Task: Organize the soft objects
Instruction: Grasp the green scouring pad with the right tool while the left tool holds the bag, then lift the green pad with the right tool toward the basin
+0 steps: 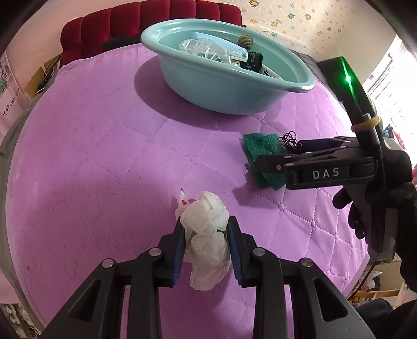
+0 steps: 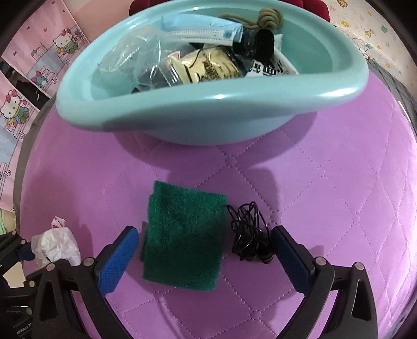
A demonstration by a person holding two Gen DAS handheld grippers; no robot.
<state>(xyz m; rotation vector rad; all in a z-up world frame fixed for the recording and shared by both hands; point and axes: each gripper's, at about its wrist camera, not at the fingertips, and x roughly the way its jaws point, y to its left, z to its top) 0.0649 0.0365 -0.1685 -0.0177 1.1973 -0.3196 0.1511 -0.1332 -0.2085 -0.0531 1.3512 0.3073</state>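
Note:
A crumpled white plastic bag (image 1: 206, 234) lies on the purple quilted bed and also shows in the right wrist view (image 2: 56, 245). My left gripper (image 1: 206, 224) is shut on it, the blue pads pressing its sides. A green scouring pad (image 2: 183, 234) and a tangled black cord (image 2: 249, 238) lie side by side; both show in the left wrist view, pad (image 1: 260, 146) and cord (image 1: 290, 139). My right gripper (image 2: 206, 234) is open wide, its fingers on either side of the pad and cord. It shows in the left wrist view (image 1: 276, 153).
A teal basin (image 2: 208, 104) stands at the far side of the bed, holding bags, a face mask, a rope knot and other soft items; it shows in the left wrist view (image 1: 260, 86). A red headboard (image 1: 156, 18) is behind. Cluttered floor lies beyond the bed's right edge.

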